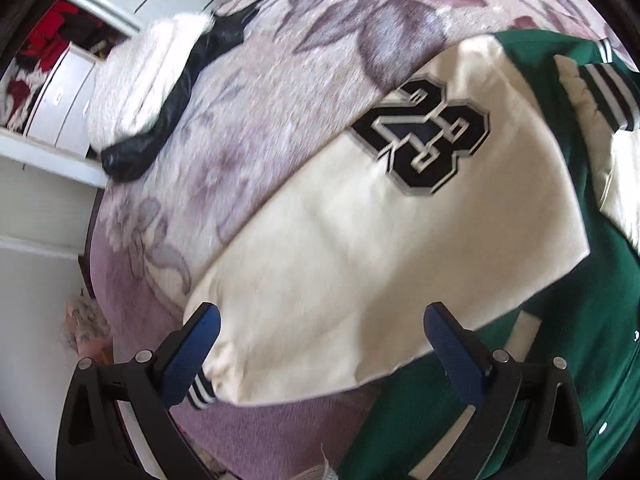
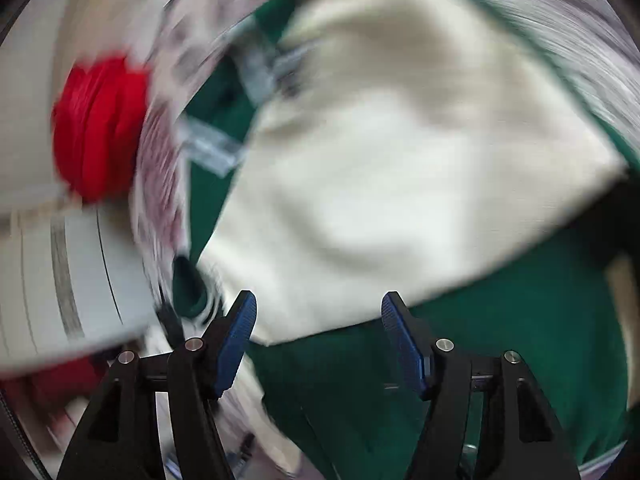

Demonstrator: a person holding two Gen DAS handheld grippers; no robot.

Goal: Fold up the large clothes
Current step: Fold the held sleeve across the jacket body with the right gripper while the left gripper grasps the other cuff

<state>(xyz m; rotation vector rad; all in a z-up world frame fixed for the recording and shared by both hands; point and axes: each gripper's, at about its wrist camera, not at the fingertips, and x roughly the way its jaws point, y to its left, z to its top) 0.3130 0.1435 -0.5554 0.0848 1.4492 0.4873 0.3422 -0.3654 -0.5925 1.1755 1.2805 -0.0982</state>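
A green varsity jacket [image 1: 592, 320] with cream sleeves lies on a floral bedspread [image 1: 248, 112]. In the left wrist view one cream sleeve [image 1: 360, 264] with a black number patch [image 1: 424, 138] is laid across the body, its striped cuff [image 1: 200, 394] near my left finger. My left gripper [image 1: 320, 340] is open above the sleeve end and holds nothing. In the blurred right wrist view my right gripper [image 2: 318, 332] is open over the other cream sleeve [image 2: 392, 184] and the green body [image 2: 500, 352].
A white fluffy garment [image 1: 136, 80] and a black garment [image 1: 160, 120] lie on the bed's far left. White drawers [image 1: 60, 100] and the bed edge [image 1: 96, 264] are at left. A blurred red object [image 2: 96, 128] shows beyond the bed in the right wrist view.
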